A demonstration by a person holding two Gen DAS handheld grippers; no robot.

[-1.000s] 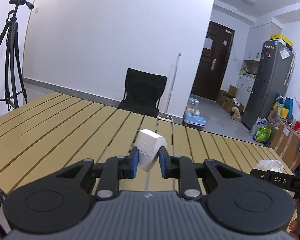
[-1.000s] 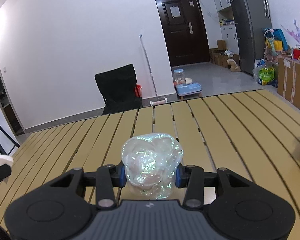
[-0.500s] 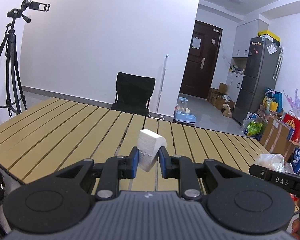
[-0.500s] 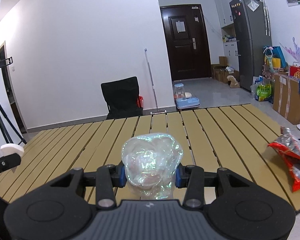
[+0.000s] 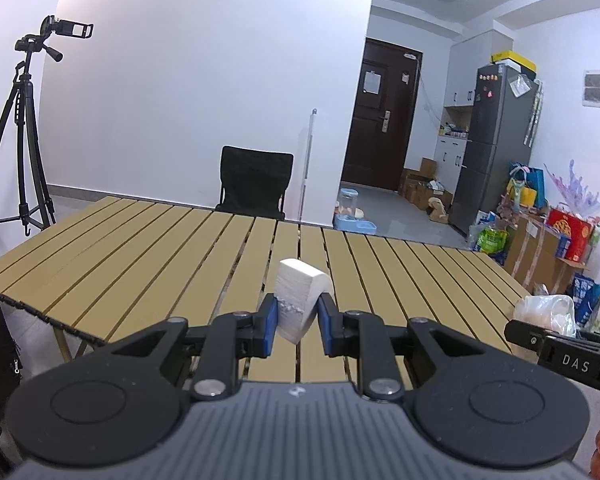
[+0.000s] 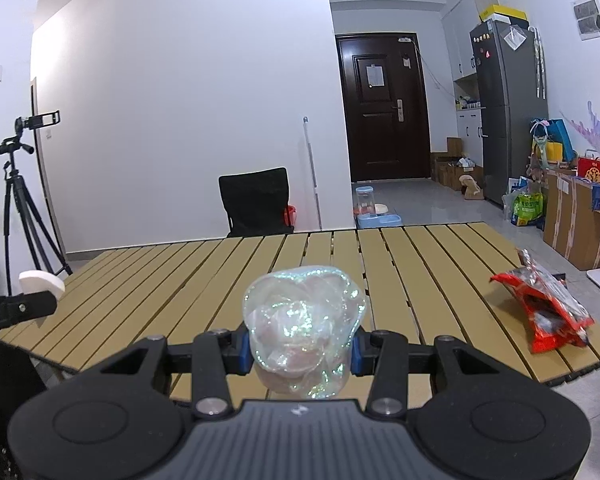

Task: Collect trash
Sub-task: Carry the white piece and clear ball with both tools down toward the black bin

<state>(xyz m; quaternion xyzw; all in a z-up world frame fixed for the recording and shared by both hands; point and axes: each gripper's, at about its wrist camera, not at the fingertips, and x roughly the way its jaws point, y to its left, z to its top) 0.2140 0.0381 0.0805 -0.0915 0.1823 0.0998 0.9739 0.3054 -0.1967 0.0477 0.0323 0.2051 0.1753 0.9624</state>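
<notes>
My left gripper pinches a white foam chunk and my right gripper clamps a crumpled iridescent plastic wad above the slatted table's near edge, a red snack wrapper lying at its right edge.

Left tool clamped on white foam chunk, above slatted table, black chair beyond

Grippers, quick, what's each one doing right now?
Left gripper: shut on the white foam piece.
Right gripper: shut on the crumpled clear plastic wrap.
</notes>
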